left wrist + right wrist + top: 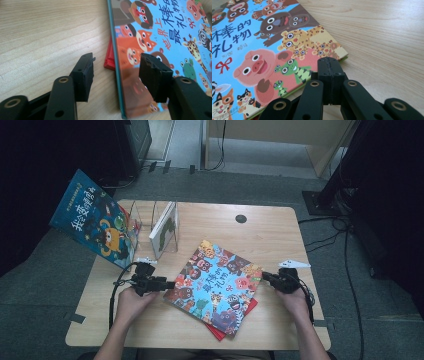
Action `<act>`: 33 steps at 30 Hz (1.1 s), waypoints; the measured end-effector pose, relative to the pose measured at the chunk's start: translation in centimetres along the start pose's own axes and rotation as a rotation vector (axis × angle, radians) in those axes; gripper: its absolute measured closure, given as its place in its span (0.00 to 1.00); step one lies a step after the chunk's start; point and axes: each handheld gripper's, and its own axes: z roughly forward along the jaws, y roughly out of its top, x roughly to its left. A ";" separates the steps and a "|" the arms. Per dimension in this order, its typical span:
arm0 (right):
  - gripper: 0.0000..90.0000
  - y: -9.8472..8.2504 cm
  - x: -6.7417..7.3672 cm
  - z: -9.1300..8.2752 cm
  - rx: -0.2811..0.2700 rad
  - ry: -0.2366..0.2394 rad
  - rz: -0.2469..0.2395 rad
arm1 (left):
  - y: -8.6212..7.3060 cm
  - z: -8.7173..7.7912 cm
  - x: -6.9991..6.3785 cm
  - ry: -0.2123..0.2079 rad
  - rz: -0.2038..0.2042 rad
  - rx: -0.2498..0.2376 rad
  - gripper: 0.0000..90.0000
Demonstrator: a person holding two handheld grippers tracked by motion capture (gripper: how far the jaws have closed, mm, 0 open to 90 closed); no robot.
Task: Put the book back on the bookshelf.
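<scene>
While both hands sit low on the wooden table (pixel 280 227), a colourful animal picture book (pixel 216 285) lies flat in the middle, turned at an angle, on top of a red book (pixel 250 307) that peeks out along its near and right edges. The left gripper (pixel 169 284) is right at the picture book's left edge with its jaws spread wide; in the left gripper view (pixel 116 75) one jaw hangs over the bare wood and the other over the cover, the teal spine running between them, and a red corner (pixel 109 61) pokes out underneath. Can't tell if either pad actually touches the book.

The right gripper (pixel 264 276) is at the book's right corner. In the right gripper view (pixel 329 72) its jaws are pressed together with nothing between them, tips just beside the edge near the leopard and frog drawings (pixel 294 68).

Further back on the left there's a clear acrylic book stand (pixel 152 222) with a white book (pixel 164 230) upright in it, and a blue picture book (pixel 95 217) leaning off the table's left corner.
</scene>
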 end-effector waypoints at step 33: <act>0.98 0.3 2.2 1.2 0.051 -0.004 -0.067 | -0.2 0.9 -0.2 0.057 -0.006 -0.044 0.38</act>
